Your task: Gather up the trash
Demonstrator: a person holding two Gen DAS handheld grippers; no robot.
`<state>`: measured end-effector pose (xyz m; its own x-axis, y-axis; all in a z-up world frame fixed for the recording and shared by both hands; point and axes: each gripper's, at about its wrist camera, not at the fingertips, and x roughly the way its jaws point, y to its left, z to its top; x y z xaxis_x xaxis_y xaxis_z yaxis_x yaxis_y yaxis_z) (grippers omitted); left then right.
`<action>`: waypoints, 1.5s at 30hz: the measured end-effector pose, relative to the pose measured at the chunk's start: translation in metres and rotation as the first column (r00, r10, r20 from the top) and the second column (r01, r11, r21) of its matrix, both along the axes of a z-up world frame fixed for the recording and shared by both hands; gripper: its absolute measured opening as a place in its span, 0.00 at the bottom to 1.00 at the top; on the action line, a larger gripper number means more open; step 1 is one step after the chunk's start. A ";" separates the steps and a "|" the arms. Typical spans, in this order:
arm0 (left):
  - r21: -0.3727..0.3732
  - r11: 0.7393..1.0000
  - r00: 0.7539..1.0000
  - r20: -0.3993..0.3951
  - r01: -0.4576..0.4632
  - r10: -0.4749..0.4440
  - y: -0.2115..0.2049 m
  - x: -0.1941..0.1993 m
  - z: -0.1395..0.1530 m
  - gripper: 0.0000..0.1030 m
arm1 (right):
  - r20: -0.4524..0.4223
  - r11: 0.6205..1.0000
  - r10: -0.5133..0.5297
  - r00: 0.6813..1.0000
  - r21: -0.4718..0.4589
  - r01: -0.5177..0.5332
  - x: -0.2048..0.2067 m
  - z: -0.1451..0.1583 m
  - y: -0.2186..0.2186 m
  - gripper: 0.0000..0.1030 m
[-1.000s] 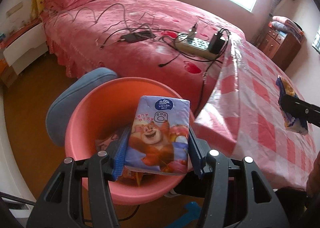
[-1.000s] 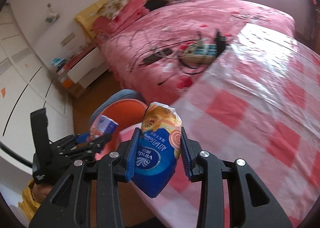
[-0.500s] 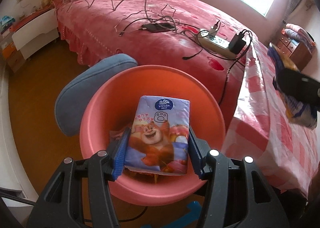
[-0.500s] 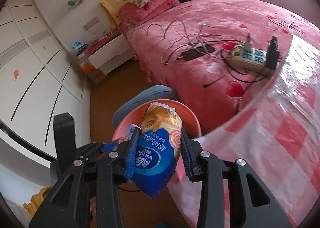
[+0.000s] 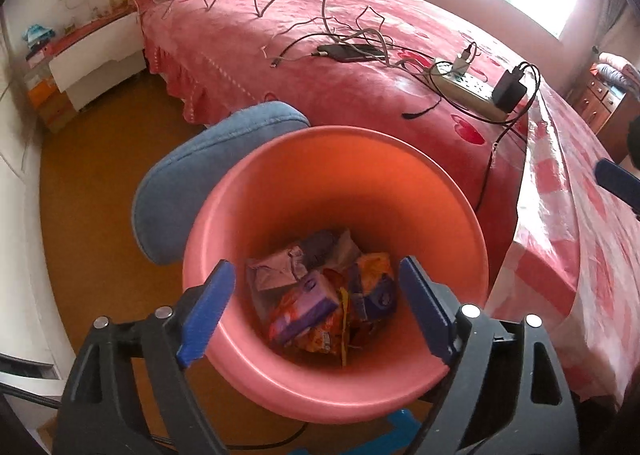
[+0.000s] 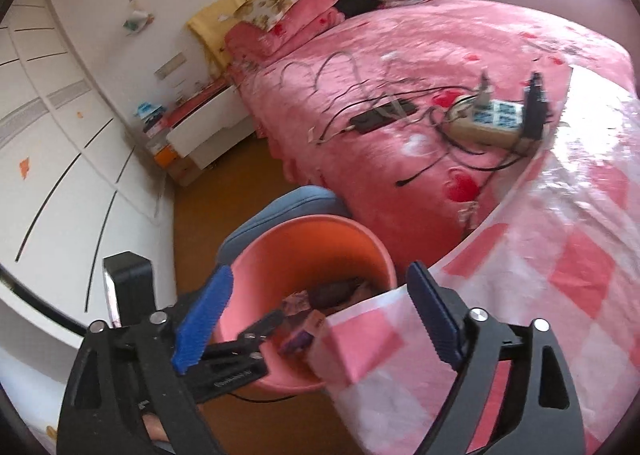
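both grippers had just been opening. left gripper [image 5: 316, 305] fingers spread, nothing between, above pink bin [image 5: 472, 231]. right gripper [image 6: 320, 313] fingers spread too, empty, over bin edge beside checked counter cloth [image 6: 560, 255]. tissue packs [image 5: 320, 295] lay at bin bottom. risks: grippers near each other, could collide when pulling back; right fingers could catch cloth corner; knock could tip bin.

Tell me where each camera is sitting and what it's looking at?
Left wrist: sits on the left gripper, looks down into the pink bin of wrappers; its open fingers show.
Right wrist: sits on the right gripper, looks past the checked cloth at the bin; its open fingers and the left gripper show.
Shared: bin, bed, power strip.
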<state>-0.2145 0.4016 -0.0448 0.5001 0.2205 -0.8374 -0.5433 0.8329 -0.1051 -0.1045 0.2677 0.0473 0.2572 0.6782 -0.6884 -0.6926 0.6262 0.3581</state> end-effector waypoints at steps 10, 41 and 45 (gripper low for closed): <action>0.120 0.992 1.000 -0.004 0.027 -0.026 -0.019 0.009 0.022 0.88 | 0.033 0.992 -0.123 0.992 -0.018 0.124 0.008 -0.001 -0.047 0.88; 0.228 0.948 0.969 0.058 0.221 -0.239 -0.125 0.055 0.077 0.91 | 0.146 0.932 -0.360 0.921 0.010 0.363 -0.001 0.010 -0.178 0.88; 0.236 0.940 0.961 0.065 0.246 -0.268 -0.140 0.058 0.083 0.91 | 0.164 0.923 -0.381 0.910 0.019 0.383 -0.003 0.012 -0.191 0.88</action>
